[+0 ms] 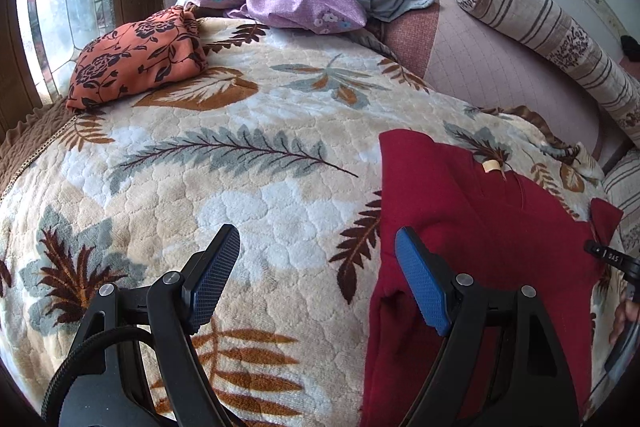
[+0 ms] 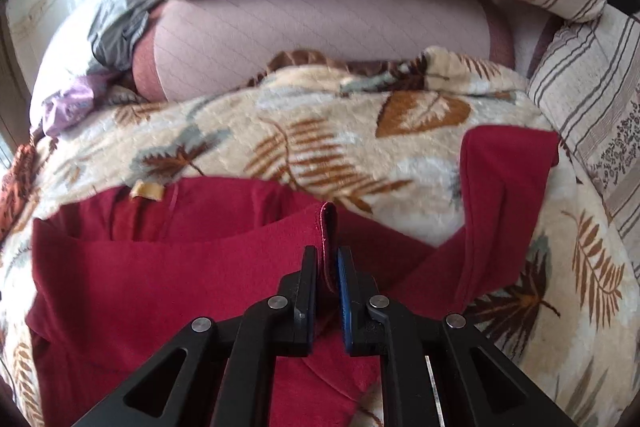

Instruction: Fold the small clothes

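On the leaf-patterned fleece blanket (image 1: 256,163) that covers the bed lies the red garment (image 1: 480,227), spread mostly flat with a small tan label (image 2: 147,190) near its neckline. The right gripper (image 2: 328,259) is clenched on a hemmed edge of this garment, a narrow strip of red cloth standing up between its pads and a fold of fabric lifted with it. The left gripper (image 1: 316,279) stands wide apart and grasps nothing; one finger hangs over the bare blanket, the other over the garment's near edge.

The cloth looks thin, light and limp (it drapes and creases wherever it is lifted), so it should follow a pull easily but sag away from any single hold. The plush blanket beneath may drag on it. Hems and corners look the surest places to pinch, being doubled and stitched; the left gripper would do best to take the near edge beneath it.

Farther off sit an orange floral bundle (image 1: 140,55), a purple cloth (image 1: 296,7) and a striped bolster (image 1: 560,39).
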A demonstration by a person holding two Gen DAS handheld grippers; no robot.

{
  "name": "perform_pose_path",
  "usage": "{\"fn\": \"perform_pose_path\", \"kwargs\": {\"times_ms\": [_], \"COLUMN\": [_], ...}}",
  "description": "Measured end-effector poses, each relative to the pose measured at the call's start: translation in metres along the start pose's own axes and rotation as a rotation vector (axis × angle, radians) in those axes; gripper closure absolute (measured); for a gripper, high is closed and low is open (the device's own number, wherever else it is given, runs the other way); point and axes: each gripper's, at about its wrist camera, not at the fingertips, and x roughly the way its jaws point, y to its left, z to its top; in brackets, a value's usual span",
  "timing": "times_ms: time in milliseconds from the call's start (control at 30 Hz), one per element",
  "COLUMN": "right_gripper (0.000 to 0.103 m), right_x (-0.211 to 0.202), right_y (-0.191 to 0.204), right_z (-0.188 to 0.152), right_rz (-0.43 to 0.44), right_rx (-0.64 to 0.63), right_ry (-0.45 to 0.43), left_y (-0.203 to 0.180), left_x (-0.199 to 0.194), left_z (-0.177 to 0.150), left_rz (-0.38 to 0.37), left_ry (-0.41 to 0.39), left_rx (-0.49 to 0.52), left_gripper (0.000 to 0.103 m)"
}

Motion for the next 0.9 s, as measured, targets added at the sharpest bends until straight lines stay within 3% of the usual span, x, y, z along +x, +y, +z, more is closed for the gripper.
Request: {"fn": "perform_pose_path", "kwargs": {"times_ms": [33,100,133,200,233,300,500,600,767,800,833,900], "right_gripper": [0.093,0.087,0.068,0.042,0.039,0.039,0.039,0.039,0.041,0.059,0.085,0.090], "right_x": [0.009,0.005,-0.003,-0.022,-0.031,-0.043,-0.031,-0.017,0.017,0.022,0.029,0.033], "right_y": [0.002,0.008,0.012,0.028,0.038,0.069,0.185,0.245,0.310,0.317,0.322,0.325], "right_z": [-0.003,-0.006,-0.005,-0.001,0.003,0.009,0.024,0.026,0.022,0.018,0.017,0.015], "right_rz": [-0.021,-0.034,-0.034,0.005,0.045,0.151,0.512,0.519,0.491,0.472,0.452,0.433], "right_rx": [-0.017,-0.042,-0.053,-0.074,-0.085,-0.139,-0.246,-0.348,-0.511,-0.553,-0.588,-0.620], "right_ry": [0.053,0.032,0.000,-0.068,-0.107,-0.148,-0.034,-0.023,0.059,0.073,0.083,0.082], "left_y": [-0.003,-0.009,-0.012,-0.015,-0.016,-0.017,-0.018,-0.015,-0.009,-0.009,-0.008,-0.007], "left_x": [0.000,0.002,0.003,0.007,0.010,0.015,0.030,0.040,0.043,0.043,0.043,0.043], "left_z": [-0.002,-0.006,-0.008,-0.012,-0.014,-0.018,-0.030,-0.034,-0.035,-0.035,-0.035,-0.034], "left_rz": [-0.014,-0.027,-0.024,-0.012,-0.005,0.008,0.054,0.080,0.057,0.055,0.053,0.050], "left_ry": [0.007,0.021,0.031,0.055,0.066,0.085,0.124,0.150,0.156,0.157,0.158,0.159], "left_rx": [0.011,0.038,0.051,0.072,0.081,0.089,0.120,0.134,0.121,0.120,0.117,0.109], "left_gripper": [0.022,0.022,0.022,0.022,0.022,0.022,0.022,0.022,0.022,0.022,0.022,0.022]}}
